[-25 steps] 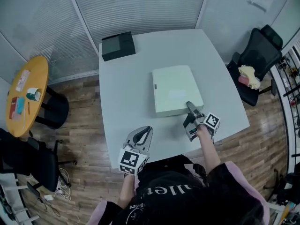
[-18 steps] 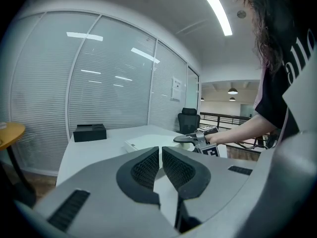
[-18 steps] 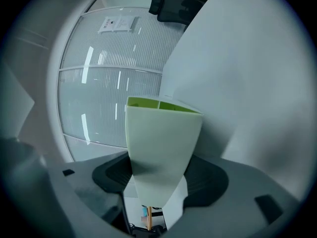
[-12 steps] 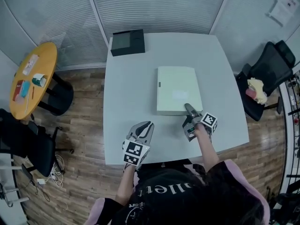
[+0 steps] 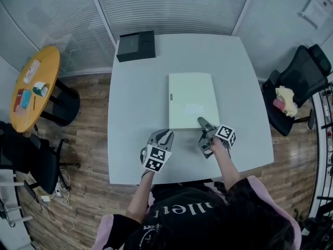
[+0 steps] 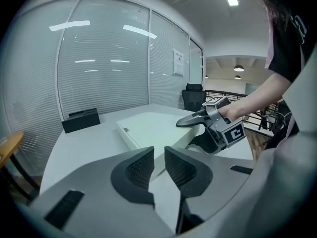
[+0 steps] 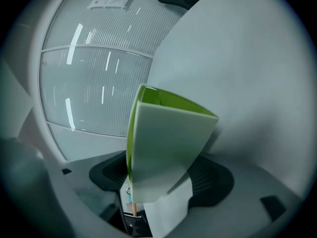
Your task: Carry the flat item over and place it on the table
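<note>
The pale flat item lies on the white table, its near right corner between the 2 jaws of the right gripper, just opened and released, the lower jaw hidden in the head view, while the left gripper, near-left of it, has just parted its empty jaws slightly.

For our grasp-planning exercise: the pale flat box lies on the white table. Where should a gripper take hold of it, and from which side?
Take the pale flat box by its near edge, coming in low from the person's side of the table. It lies flat and is too broad to span, so only its thin edge likely fits between a gripper's jaws.
</note>
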Action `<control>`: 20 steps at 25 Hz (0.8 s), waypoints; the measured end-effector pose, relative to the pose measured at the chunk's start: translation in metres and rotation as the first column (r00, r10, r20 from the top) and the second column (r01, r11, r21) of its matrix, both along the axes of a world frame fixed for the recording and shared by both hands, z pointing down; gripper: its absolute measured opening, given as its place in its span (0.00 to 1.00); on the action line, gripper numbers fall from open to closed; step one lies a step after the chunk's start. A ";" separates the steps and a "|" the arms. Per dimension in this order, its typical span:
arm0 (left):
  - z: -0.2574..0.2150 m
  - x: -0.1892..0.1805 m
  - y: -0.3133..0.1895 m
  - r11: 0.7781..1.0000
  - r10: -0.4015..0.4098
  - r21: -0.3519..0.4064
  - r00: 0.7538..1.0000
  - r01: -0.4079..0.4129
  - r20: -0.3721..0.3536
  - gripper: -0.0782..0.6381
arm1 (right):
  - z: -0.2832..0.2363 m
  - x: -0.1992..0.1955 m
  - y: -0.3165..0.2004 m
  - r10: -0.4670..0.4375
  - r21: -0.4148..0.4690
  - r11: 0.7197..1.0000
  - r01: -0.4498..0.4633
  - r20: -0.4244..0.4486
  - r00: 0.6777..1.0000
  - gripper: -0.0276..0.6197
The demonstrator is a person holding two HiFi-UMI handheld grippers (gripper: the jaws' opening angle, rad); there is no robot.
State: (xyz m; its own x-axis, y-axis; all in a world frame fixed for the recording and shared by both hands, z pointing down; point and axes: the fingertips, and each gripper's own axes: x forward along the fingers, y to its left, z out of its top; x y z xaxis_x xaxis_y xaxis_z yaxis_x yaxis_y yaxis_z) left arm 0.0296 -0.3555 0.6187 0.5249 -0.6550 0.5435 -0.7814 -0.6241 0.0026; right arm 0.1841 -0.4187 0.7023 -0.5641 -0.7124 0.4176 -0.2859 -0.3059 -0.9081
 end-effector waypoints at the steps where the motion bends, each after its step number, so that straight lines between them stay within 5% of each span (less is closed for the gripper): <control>1: 0.006 0.004 -0.003 1.000 0.004 -0.014 1.000 -0.004 0.006 0.24 | 0.003 0.000 0.001 -0.009 -0.008 1.000 0.009 -0.007 1.000 0.58; 3: 0.015 0.015 -0.008 0.999 0.020 -0.040 1.000 -0.019 0.018 0.35 | 0.008 0.000 0.003 -0.026 -0.024 0.999 0.026 -0.019 0.999 0.59; 12: 0.058 0.043 -0.021 0.992 0.053 -0.116 0.993 -0.040 0.104 0.35 | 0.017 -0.002 0.008 -0.110 -0.071 0.992 0.106 -0.062 0.992 0.61; 20: 0.061 0.043 -0.032 0.995 0.001 -0.100 0.997 0.006 0.073 0.31 | 0.014 0.000 0.023 -0.187 -0.077 0.981 0.179 -0.112 0.976 0.61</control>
State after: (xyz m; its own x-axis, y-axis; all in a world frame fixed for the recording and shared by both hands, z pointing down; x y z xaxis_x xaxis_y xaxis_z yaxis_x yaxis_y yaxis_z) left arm 0.0724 -0.3874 0.6796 0.4799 -0.5968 0.6431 -0.7833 -0.6216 0.0077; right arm 0.1841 -0.3958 0.7167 -0.6258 -0.5706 0.5318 -0.4467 -0.2968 -0.8440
